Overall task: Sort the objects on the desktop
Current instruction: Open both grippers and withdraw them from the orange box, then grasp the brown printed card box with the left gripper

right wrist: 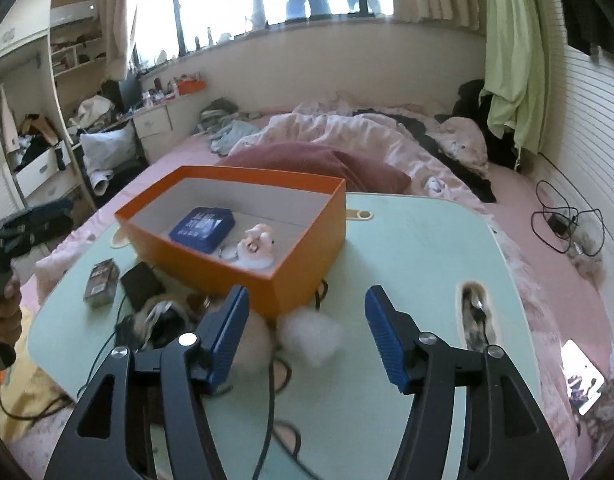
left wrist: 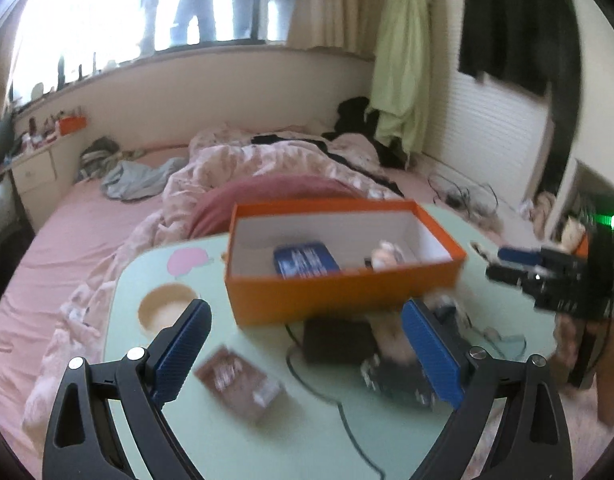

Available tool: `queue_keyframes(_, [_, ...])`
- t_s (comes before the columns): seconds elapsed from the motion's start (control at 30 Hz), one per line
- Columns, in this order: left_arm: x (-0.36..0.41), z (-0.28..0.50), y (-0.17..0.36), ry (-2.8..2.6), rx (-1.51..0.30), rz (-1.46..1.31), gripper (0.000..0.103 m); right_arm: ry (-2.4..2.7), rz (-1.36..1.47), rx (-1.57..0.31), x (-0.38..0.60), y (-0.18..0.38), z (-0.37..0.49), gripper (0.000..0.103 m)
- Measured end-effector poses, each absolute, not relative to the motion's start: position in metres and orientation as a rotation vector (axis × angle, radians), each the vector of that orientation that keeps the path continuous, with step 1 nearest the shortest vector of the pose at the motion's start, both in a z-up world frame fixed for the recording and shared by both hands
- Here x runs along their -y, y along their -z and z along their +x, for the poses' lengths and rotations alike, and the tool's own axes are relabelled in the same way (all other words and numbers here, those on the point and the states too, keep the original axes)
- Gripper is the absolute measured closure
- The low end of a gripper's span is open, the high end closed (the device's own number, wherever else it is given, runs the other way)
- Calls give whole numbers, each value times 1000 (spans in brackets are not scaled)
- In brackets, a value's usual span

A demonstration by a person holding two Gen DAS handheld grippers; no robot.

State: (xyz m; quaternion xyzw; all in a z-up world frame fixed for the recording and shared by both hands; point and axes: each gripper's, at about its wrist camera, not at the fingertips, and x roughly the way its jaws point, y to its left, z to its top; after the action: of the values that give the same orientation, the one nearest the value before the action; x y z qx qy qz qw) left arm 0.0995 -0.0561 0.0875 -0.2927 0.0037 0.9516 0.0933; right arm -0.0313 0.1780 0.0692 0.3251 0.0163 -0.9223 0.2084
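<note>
Both pairs of jaws stand open and empty above the pale green table (right wrist: 407,248). The orange box (right wrist: 307,264) at its middle already holds a blue tin (right wrist: 203,230) and a small pale figurine (right wrist: 257,248). Loose on the table lie a white fluffy pompom (right wrist: 313,334) between the right gripper (right wrist: 303,336) tips, a brown card pack (left wrist: 239,380) and a black pouch (left wrist: 339,340) near the left gripper (left wrist: 307,354). I judge this a pause between picks; next, the right gripper should lower and close on the pompom
</note>
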Motion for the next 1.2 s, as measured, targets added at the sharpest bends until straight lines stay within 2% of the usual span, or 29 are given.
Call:
queue_keyframes(0.13, [43,119,-64,-2810,-22,-932,7,2531,915,-18,-187,-65,-11,42])
queue_keyframes(0.33, [27,135,-42,-2815,-56,-947,7,2521,972,-162,-176,-46,6,42])
queue_keyframes(0.53, [22,127,-24,-2763,-49,-1053,7,2509,1048,-210,-169,-23,10,42])
queue_keyframes(0.63, [25,119,-10,-2744,-20,-1153,6,2523,1067,-248,-166,-17,12,32])
queue_keyframes(0.67, [26,115,-4,-2736,-22,-1200,0,2517,1070,-245,-166,-18,12,27])
queue_keyframes(0.7, [25,114,-1,-2763,-76,-1215,0,2517,1071,-246,-167,-17,11,24])
queue_keyframes(0.77, [25,113,-1,-2767,-73,-1197,0,2515,1068,-247,-167,-17,12,15])
queue_keyframes(0.97, [26,117,0,-2765,-73,-1175,0,2519,1059,-242,-169,-15,11,1])
queue_keyframes(1.2, [31,114,-5,-2731,-51,-1161,0,2524,1029,-238,-171,-13,12,1])
